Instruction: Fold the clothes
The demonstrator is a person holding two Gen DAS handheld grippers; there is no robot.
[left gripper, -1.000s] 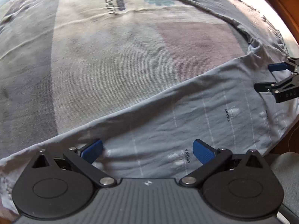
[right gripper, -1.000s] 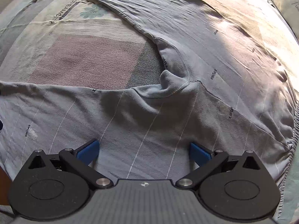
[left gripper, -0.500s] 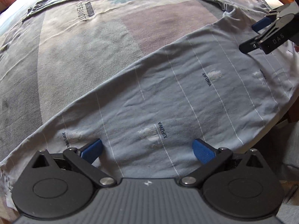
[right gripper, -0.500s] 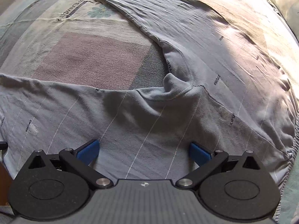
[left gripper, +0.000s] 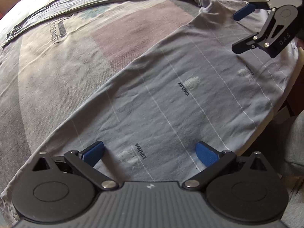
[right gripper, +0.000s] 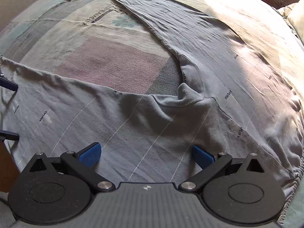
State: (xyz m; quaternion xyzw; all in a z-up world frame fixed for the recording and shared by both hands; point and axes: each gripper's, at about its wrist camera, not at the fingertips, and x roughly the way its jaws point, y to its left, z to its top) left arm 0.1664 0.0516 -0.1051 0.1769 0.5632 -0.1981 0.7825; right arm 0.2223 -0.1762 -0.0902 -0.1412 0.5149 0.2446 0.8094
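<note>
While both tools hover low over the cloth, the left hand-held gripper [left gripper: 150, 153] has its blue pads spread wide apart with nothing between them, poised over the near hem end of one leg of the pale grey-blue cotton trousers with thin white stripes and small printed lettering [left gripper: 190, 102]. The right hand-held gripper [right gripper: 146, 152] is likewise spread and empty, sitting over the same leg nearer the crotch seam [right gripper: 188, 96]; from the left wrist view it shows at the far right [left gripper: 239, 32], its jaws apart above the fabric. My reading is that the two are spaced along one leg so that it can be lifted evenly and laid over the other leg, which runs away to the far left [right gripper: 171, 26].

The trousers lie spread flat on a bed covered by a patterned sheet of grey, mauve and cream blocks [left gripper: 66, 66], with the legs splayed in a V and bare sheet between them. That open wedge gives room to swing the near leg across. On the near right the leg's edge lies at or just over the side of the bed [left gripper: 269, 117], so a grasp there looks easy, though a slack pull could drag the cloth off. Whether the pads touch the fabric I cannot tell
</note>
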